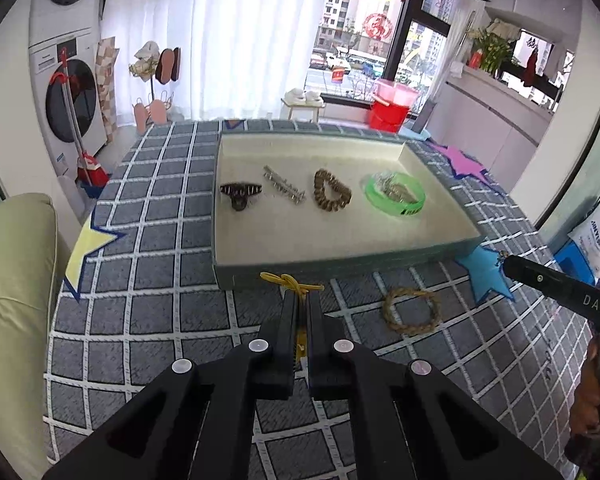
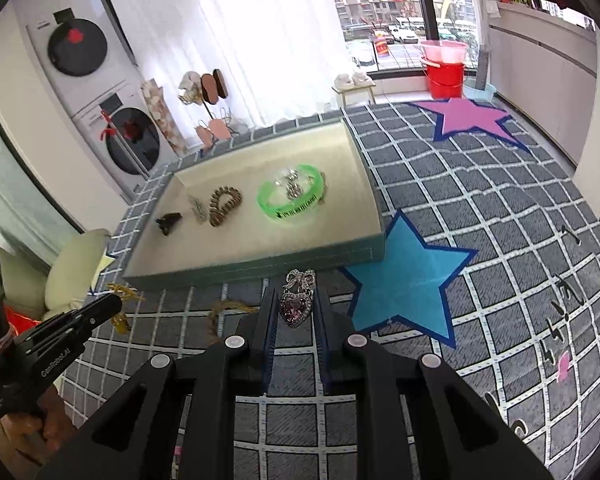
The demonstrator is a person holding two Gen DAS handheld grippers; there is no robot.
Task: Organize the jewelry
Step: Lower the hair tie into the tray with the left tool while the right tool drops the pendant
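My left gripper (image 1: 300,295) is shut on a yellow knotted cord (image 1: 290,281), held just in front of the tray's near wall (image 1: 340,266). From the right wrist view, an amber piece (image 2: 122,322) dangles from that cord under the left gripper (image 2: 114,303). My right gripper (image 2: 295,286) is shut on a silver bow brooch with a purple heart stone (image 2: 297,307). The cream-lined tray (image 2: 260,265) holds a dark hair claw (image 1: 241,195), a silver clip (image 1: 284,189), a brown beaded band (image 1: 332,195) and a green bangle (image 1: 396,195) around a silver piece. A braided rope bracelet (image 1: 412,312) lies on the cloth.
The table carries a grey grid cloth with a blue star (image 2: 412,280), a pink star (image 2: 468,118) and a yellow star (image 1: 90,248). A pale cushion (image 1: 12,272) sits at the left edge. A red bucket (image 1: 390,110) and stacked washers (image 1: 68,92) stand beyond.
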